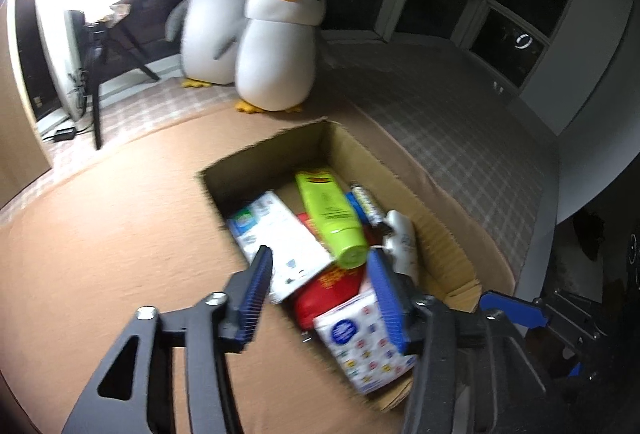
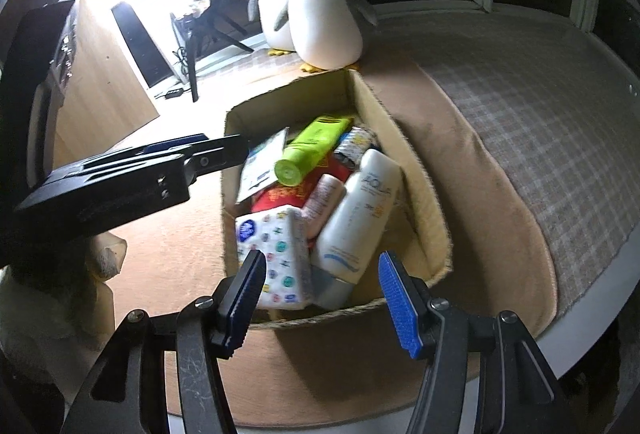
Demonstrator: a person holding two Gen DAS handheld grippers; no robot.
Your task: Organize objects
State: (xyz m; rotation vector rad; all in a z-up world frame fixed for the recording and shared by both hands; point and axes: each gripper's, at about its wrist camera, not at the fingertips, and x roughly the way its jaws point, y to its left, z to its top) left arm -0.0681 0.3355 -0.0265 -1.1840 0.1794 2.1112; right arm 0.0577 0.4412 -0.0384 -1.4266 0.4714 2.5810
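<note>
Progress: cardboard box nearly full, nothing loose seen outside | left tongs wide, empty, over tissue pack | right tongs part-open, empty, above white bottle | remaining: unclear

We can read only one word: "AQUA", in blue letters on the white bottle lying in the cardboard box. The print on the green tube, the patterned tissue pack and the red packet is too blurred for us.
</note>
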